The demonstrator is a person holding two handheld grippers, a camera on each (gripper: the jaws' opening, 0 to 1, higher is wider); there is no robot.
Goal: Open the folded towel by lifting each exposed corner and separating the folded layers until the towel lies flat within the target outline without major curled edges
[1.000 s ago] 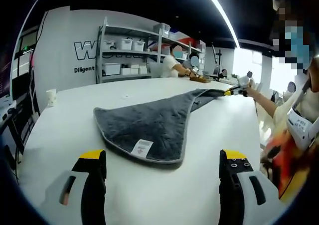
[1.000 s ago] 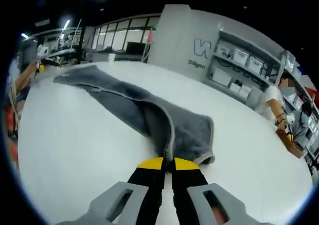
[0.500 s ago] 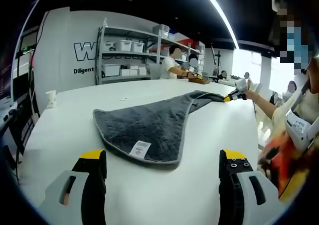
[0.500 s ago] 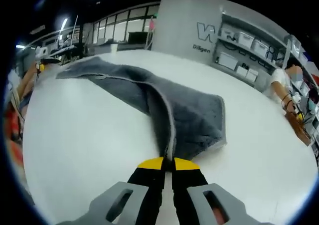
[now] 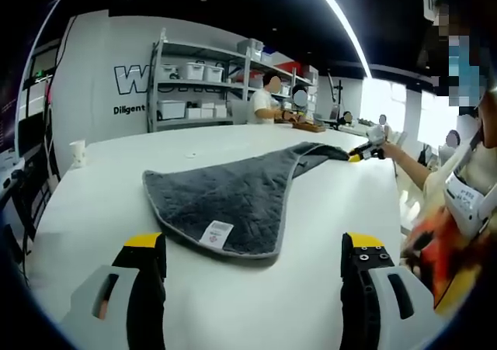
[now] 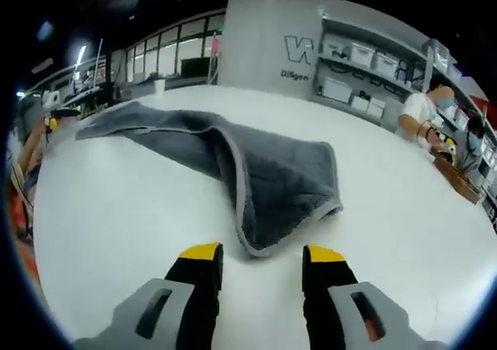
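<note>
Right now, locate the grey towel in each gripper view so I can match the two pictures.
Left gripper view: the grey towel lies mid-frame on the white table, white tag toward the camera, tapering up-right toward the right gripper.
Right gripper view: the towel runs from upper left to centre, its folded end just ahead of the open fingers.
Shared landmark: the shelving rack of white bins beside the wall lettering.

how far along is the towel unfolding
Partway. Done: the gray towel is stretched into a long strip across the white table. In hand: nothing; the right gripper sits open just short of the towel's near corner, and the left gripper is open short of the end with the white tag. Left: one layer is folded over along its length, so it isn't flat. No outline is visible.
</note>
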